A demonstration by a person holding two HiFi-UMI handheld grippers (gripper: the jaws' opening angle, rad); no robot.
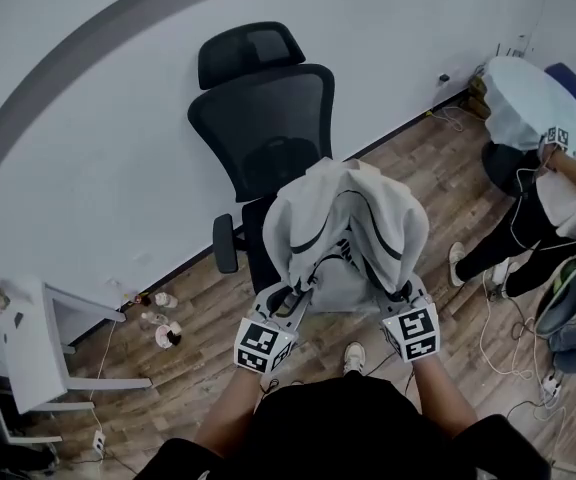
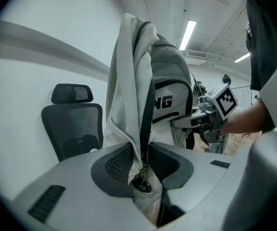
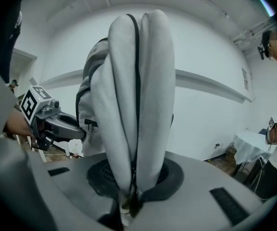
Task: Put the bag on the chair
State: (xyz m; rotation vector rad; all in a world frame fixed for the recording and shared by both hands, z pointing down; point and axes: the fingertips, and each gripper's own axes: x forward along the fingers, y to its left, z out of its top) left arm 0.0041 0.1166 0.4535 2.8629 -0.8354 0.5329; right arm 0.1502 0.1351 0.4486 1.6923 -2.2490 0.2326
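A grey-white backpack (image 1: 343, 228) with black trim hangs in the air between my two grippers, just in front of a black mesh office chair (image 1: 263, 118). The bag covers the chair's seat in the head view. My left gripper (image 1: 290, 293) is shut on the bag's black strap and pale fabric (image 2: 145, 109). My right gripper (image 1: 398, 293) is shut on a padded pale shoulder strap (image 3: 138, 81). In the left gripper view the chair (image 2: 73, 124) stands behind the bag at left, and the right gripper (image 2: 210, 117) shows at right. The left gripper (image 3: 56, 121) shows at left in the right gripper view.
A small white table (image 1: 33, 348) stands at the left by the wall, with bottles (image 1: 158, 323) on the wood floor near it. At right a person (image 1: 543, 208) stands beside a cloth-covered round table (image 1: 528, 98). Cables (image 1: 508, 348) lie on the floor.
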